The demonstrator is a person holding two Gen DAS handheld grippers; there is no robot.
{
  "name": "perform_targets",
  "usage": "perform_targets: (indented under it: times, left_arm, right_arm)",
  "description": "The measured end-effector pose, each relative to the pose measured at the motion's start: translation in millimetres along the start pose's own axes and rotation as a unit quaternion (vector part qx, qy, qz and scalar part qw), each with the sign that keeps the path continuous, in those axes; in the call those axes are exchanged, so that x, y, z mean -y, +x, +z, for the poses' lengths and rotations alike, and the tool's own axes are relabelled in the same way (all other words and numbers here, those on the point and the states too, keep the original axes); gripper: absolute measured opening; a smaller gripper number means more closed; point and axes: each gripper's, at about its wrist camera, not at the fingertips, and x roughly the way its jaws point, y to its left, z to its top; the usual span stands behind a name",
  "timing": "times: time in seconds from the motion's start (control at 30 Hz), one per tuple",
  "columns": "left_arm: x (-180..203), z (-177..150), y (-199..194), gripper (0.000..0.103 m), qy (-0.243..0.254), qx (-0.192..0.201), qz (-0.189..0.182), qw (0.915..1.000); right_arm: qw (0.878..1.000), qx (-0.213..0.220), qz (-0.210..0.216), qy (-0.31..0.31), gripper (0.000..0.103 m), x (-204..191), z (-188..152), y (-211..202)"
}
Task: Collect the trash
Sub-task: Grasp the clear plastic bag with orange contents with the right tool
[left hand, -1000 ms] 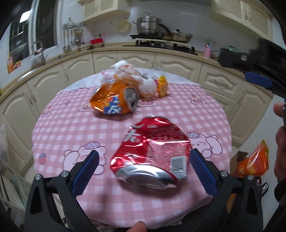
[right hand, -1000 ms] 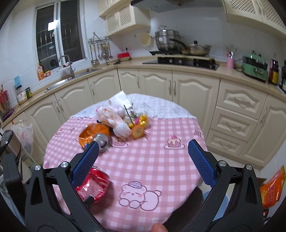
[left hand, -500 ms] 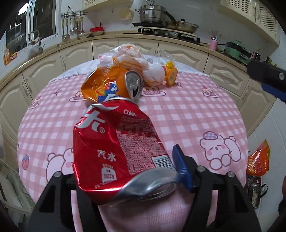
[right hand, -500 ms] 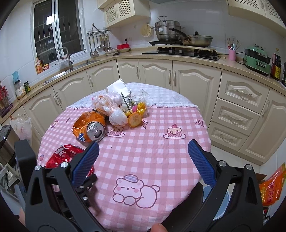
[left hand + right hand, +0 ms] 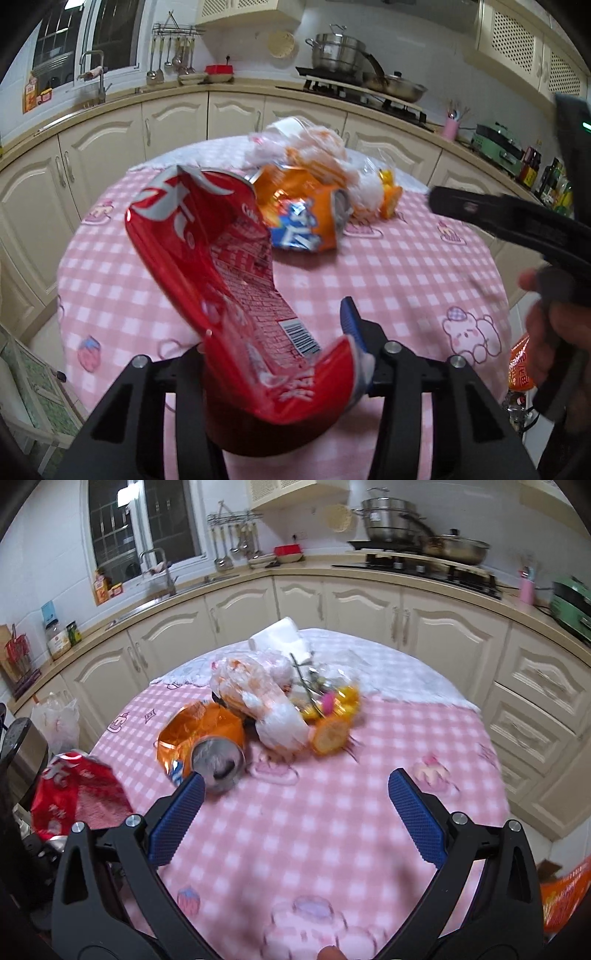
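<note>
Kitchen, cream cabinets; round table point(image 5: 332, 830) under a pink checked cloth. Trash heap at the table's far middle: plastic bags point(image 5: 258, 690), a crushed orange can point(image 5: 201, 738) on its side at the near edge of the heap, a small yellow wrapper point(image 5: 330, 734) to its right. Left gripper point(image 5: 284, 343) has its jaws clamped on a crushed red can point(image 5: 221, 266), held raised above the cloth. Right gripper point(image 5: 291, 812) hovers over the table, jaws wide apart, nothing between them.
</note>
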Motion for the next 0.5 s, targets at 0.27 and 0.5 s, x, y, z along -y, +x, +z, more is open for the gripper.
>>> perform_targets:
  times: [0.27,0.5]
  left_arm:
    - [-20,13,-2,0.044,-0.004,0.014,-0.010,0.9998]
    - [-28,22,-12,0.044,-0.007,0.025,-0.004,0.9997]
  right_arm:
    - [0.998,-0.041,0.017,-0.040,0.081,-20,55,83]
    - [0.996,-0.064,0.063,-0.025,0.041,-15,56,106]
